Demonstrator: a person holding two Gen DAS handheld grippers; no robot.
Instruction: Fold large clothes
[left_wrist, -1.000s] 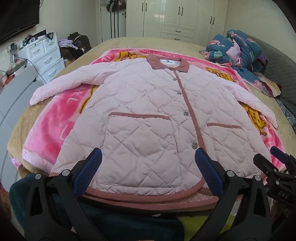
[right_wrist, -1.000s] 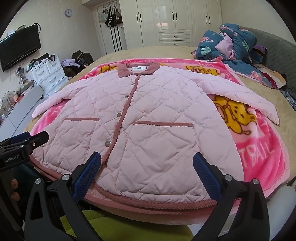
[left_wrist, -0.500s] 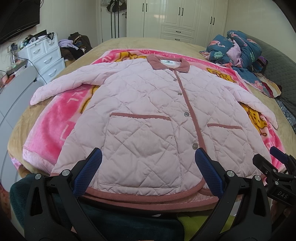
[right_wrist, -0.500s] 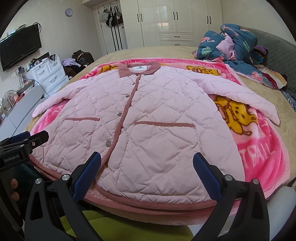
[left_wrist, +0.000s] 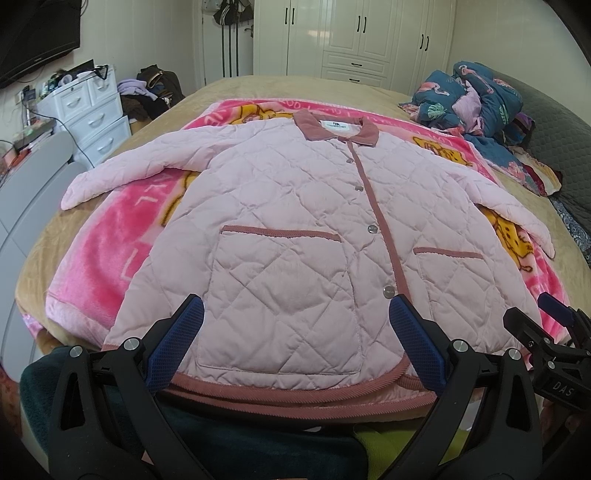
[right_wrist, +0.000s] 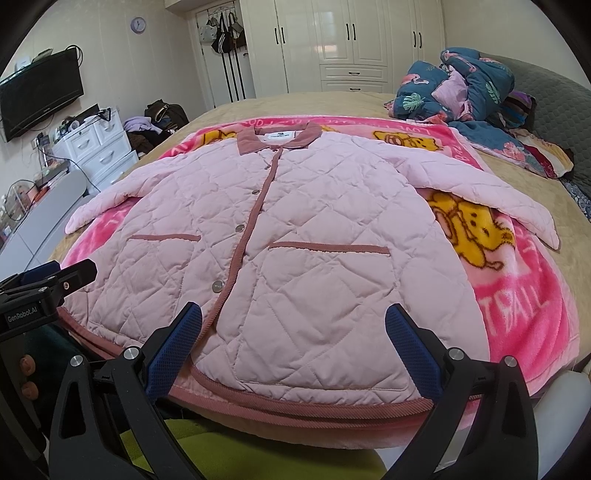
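Observation:
A pale pink quilted jacket (left_wrist: 295, 206) (right_wrist: 295, 229) lies flat and buttoned, front up, on a pink cartoon blanket (left_wrist: 110, 258) (right_wrist: 517, 295), both sleeves spread out to the sides. Its dusty-rose collar (left_wrist: 336, 127) points away from me and its hem is nearest. My left gripper (left_wrist: 295, 325) hovers open just above the hem, over the left pocket (left_wrist: 280, 295). Over the right pocket (right_wrist: 328, 306) my right gripper (right_wrist: 293, 325) is open too. Neither holds anything. Each gripper shows at the edge of the other's view.
The blanket lies on a tan bed (left_wrist: 258, 86). A heap of blue patterned bedding (left_wrist: 476, 99) sits at the far right. White drawers (left_wrist: 88, 114) and piled clothes (right_wrist: 155, 125) stand left of the bed, white wardrobes (right_wrist: 351, 40) behind. A hand (right_wrist: 27, 376) holds the left gripper.

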